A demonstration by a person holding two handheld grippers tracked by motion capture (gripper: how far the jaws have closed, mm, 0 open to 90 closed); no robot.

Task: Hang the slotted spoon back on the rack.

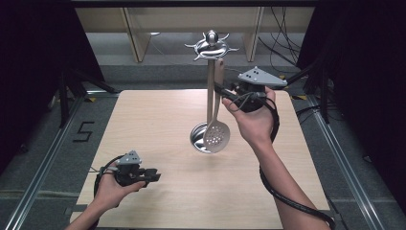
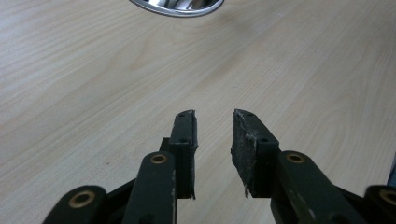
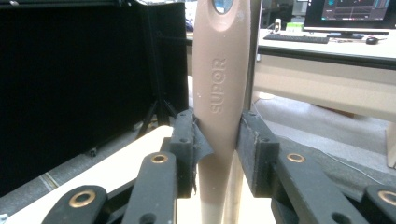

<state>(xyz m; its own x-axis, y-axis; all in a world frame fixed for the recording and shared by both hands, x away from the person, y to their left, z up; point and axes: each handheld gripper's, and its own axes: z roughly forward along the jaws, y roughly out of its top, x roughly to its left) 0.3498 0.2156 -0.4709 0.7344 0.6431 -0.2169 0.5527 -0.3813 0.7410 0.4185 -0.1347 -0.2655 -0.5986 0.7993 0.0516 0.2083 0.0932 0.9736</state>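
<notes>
A steel utensil stand (image 1: 209, 91) rises from a round base (image 1: 196, 135) on the table and ends in a crown of hooks (image 1: 210, 44). A slotted spoon (image 1: 216, 136) with a beige handle (image 3: 219, 93) hangs upright beside the pole, its perforated bowl low over the base. My right gripper (image 1: 221, 91) comes in from the right and is shut on the handle, the pads (image 3: 254, 140) pressing on both sides. Whether the handle's top sits on a hook I cannot tell. My left gripper (image 1: 155, 176) rests low at the table's front left, open and holding nothing (image 2: 214, 119).
The wooden table (image 1: 158, 124) has bare surface left of the stand and along the front. The stand's shiny base (image 2: 177, 7) lies ahead of the left gripper. Black curtains, a tripod and cables surround the table; desks with monitors (image 3: 350, 14) stand beyond.
</notes>
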